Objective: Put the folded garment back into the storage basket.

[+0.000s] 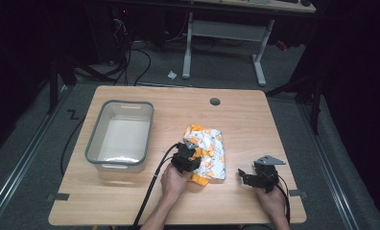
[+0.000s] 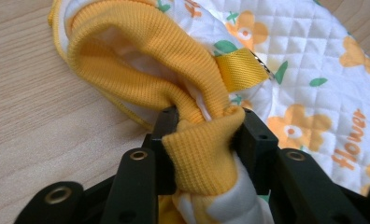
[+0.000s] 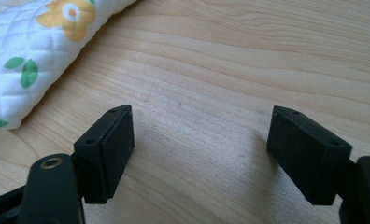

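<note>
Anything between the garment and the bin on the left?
Nothing visible. The left tool is shut on the garment at its yellow cuff; bare table lies between it and the bin. The right tool is open over the table, to the garment's right.

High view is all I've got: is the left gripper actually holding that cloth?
Observer: Yes. The left gripper is shut on the cloth's yellow ribbed cuff.
Operator: What's printed on the cloth?
Observer: The quilted cloth shows orange flowers, green leaves and the word "flower".
Operator: And the right gripper?
Observer: The right gripper is open over bare table, with the cloth's edge off to one side, untouched.
</note>
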Demonstrator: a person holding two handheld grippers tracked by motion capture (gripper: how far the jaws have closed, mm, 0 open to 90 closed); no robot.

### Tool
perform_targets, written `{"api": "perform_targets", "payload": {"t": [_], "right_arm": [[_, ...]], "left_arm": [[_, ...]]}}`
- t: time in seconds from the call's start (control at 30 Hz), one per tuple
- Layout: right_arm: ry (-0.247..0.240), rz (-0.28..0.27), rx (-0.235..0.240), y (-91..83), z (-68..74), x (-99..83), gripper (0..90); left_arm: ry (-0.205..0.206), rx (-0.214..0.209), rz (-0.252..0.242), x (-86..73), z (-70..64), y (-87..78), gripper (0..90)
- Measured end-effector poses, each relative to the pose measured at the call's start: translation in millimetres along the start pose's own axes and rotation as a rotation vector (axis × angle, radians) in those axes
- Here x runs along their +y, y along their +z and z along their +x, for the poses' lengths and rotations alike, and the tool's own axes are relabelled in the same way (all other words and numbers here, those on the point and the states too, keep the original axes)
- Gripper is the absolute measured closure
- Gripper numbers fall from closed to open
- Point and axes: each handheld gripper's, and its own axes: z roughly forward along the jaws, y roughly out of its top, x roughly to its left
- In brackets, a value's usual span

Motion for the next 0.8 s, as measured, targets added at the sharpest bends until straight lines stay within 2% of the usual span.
{"api": "perform_targets", "payload": {"t": [0.1,0.33,0.63,0.8], "right_arm": [[-0.001,0.0,0.0,0.0,0.0,0.0,23.5],[-0.001,0.0,0.0,0.0,-0.1,0.0,23.5],[-0.002,0.0,0.0,0.1,-0.2,0.0,23.5],[-0.002,0.0,0.0,0.1,-0.1,0.0,23.5]], "left_arm": [[0.007,-0.004,-0.009,-0.5,0.2,-0.2,66.4],[-0.013,-0.034,-0.025,0.3,4.0,-3.0,67.9],[-0.014,-0.053,-0.081,4.5,3.9,-19.5,68.5],[-0.008,-0.062,-0.096,5.7,4.7,-28.3,68.5]]}}
